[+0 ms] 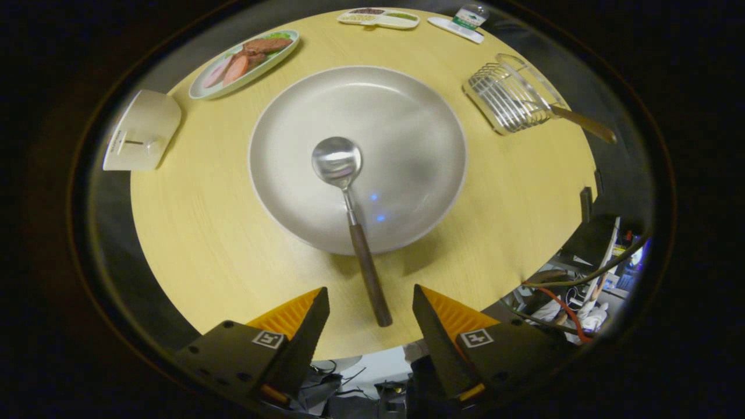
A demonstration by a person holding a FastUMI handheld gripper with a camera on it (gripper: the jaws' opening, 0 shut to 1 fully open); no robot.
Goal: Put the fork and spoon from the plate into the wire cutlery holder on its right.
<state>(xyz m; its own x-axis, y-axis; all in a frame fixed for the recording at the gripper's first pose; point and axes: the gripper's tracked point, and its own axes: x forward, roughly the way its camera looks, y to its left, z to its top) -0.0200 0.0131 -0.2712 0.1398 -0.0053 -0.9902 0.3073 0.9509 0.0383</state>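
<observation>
Round pale-wood table [192, 244], seen from above and set in a dim booth; cables and clutter lie past its edge at 4 o'clock. Centre: large shallow grey plate [407, 116]. On it lies one spoon [349, 203], bowl resting on the plate's floor, dark wooden handle crossing the rim toward 6 o'clock and overhanging onto the table. Gripper [371, 314]: fingers spread wide, holding nothing, one on each side of the spoon handle's end, neither touching it. At 2 o'clock from the plate, well apart from it: wire cutlery holder [509, 96], with a brown-handled utensil [582, 123] already in it, the handle sticking out toward 3 o'clock; whether it is the fork cannot be told. At 10 o'clock: oval dish of sliced food [244, 63]. At 9 o'clock, near the table edge: small cream box with a slot [142, 131]. At 12 o'clock: divided tray [378, 17], and just beside it a bottle on a white stand [463, 23]. Nothing lies between the fingers and the spoon handle.
</observation>
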